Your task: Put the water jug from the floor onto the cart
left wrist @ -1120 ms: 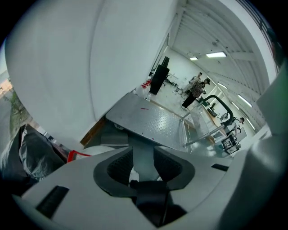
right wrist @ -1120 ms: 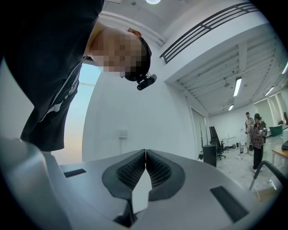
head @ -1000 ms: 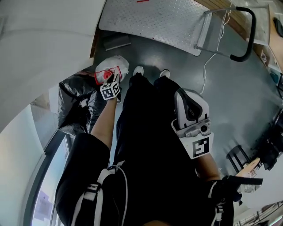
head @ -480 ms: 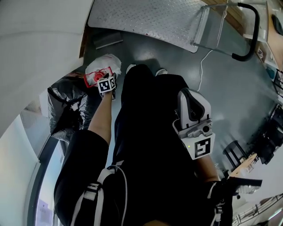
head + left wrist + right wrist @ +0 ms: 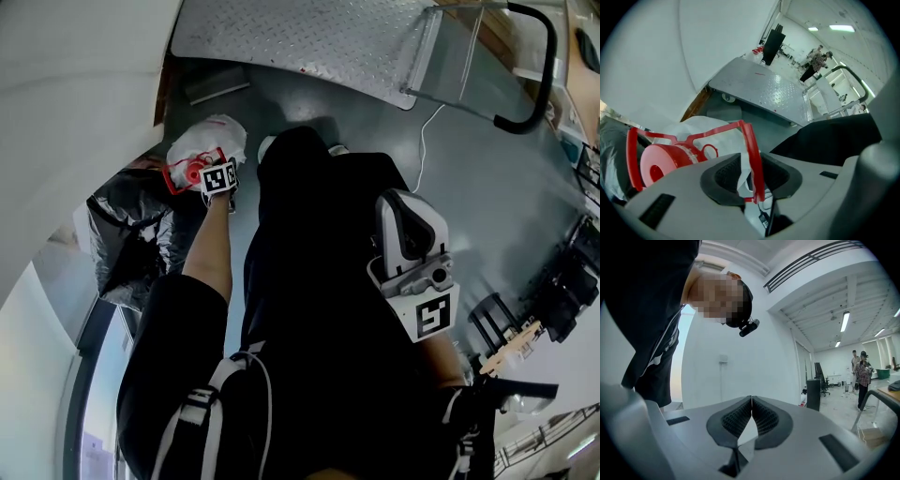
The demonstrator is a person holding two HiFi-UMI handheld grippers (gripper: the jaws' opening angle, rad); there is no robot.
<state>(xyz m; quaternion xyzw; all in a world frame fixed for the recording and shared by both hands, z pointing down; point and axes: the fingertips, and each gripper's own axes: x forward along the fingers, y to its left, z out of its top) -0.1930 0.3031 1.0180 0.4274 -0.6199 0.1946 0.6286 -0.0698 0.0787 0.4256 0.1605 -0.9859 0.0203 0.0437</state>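
Water jug (image 5: 208, 142) lying on floor (image 5: 487, 187), just beside cart (image 5: 309, 37). Left tongs (image 5: 752, 177) closing around red handle (image 5: 749, 140), not pressing yet. Right tongs (image 5: 751, 404) together, empty, farther from cart.

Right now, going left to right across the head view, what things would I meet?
Crumpled black plastic bag → white water jug with red cap → person's black trousers → grey right gripper → black tubular cart handle. The left gripper overlaps the jug, so it is left out.
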